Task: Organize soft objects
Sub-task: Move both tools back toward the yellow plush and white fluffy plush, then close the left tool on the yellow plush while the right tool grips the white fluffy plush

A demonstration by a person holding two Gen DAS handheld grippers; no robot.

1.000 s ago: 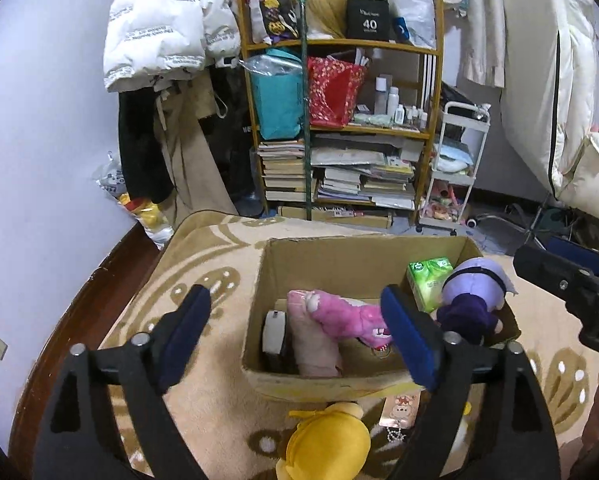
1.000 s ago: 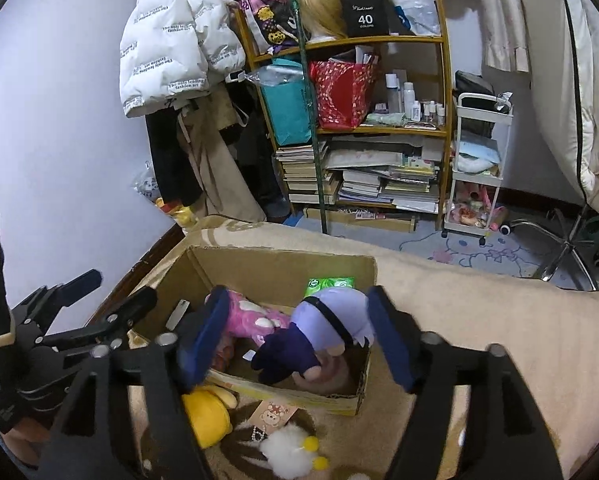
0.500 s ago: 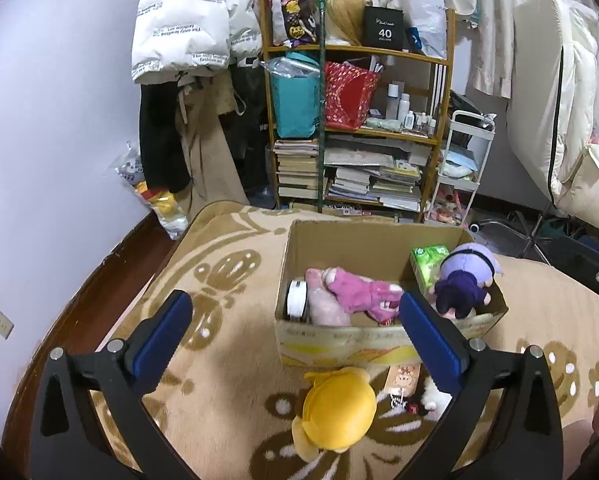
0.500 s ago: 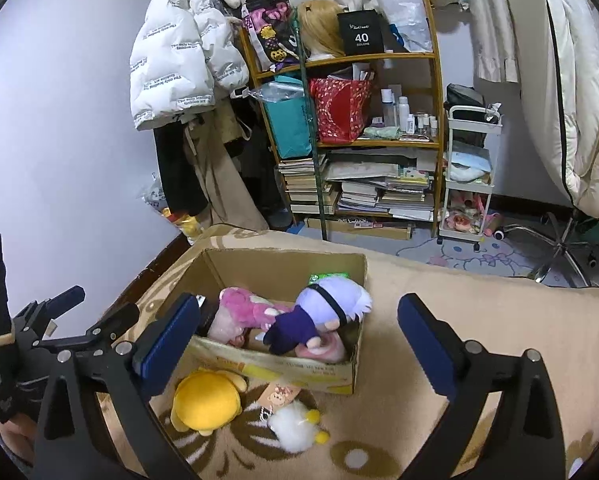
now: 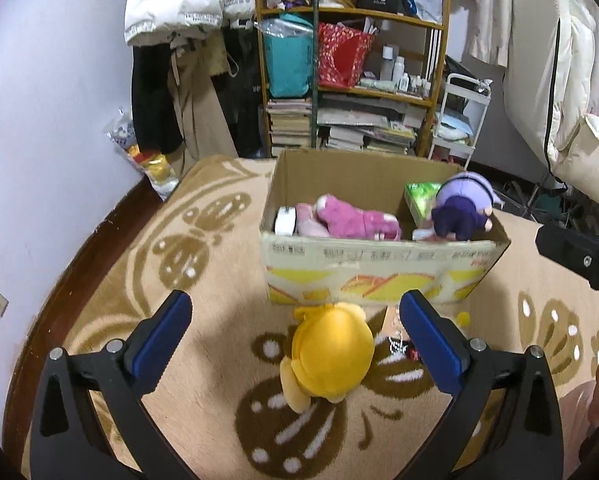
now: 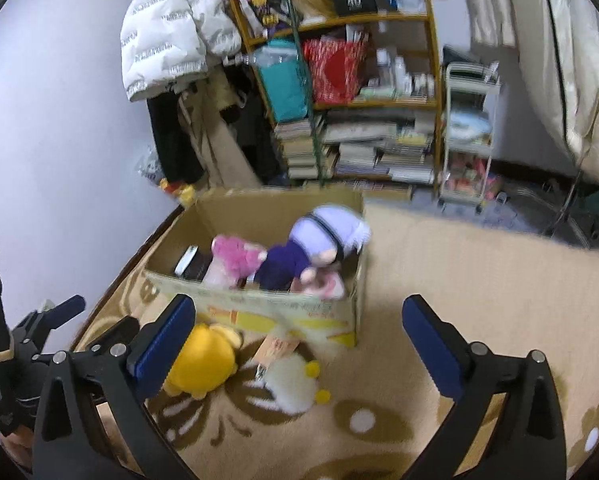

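A cardboard box (image 5: 375, 268) (image 6: 235, 304) stands on the patterned rug and holds a pink plush (image 5: 347, 222) (image 6: 235, 258) and a purple plush (image 5: 459, 208) (image 6: 311, 244). A yellow plush (image 5: 327, 356) (image 6: 203, 364) lies on the rug in front of the box. A white plush with yellow feet (image 6: 291, 384) lies beside it. My left gripper (image 5: 299, 340) is open and empty, just above the yellow plush, which lies between its fingers. My right gripper (image 6: 299, 340) is open and empty, above the white plush.
A green tissue pack (image 5: 421, 196) and a white roll (image 5: 285, 220) are in the box. A small card (image 6: 277, 346) lies before it. A crowded bookshelf (image 5: 355, 80), a white cart (image 5: 459, 120), hanging coats (image 5: 179, 40) and the wall stand behind.
Both grippers pulled back from the box and dropped lower. The yellow plush now lies between the left gripper's fingers, and the white plush has come into the right view.
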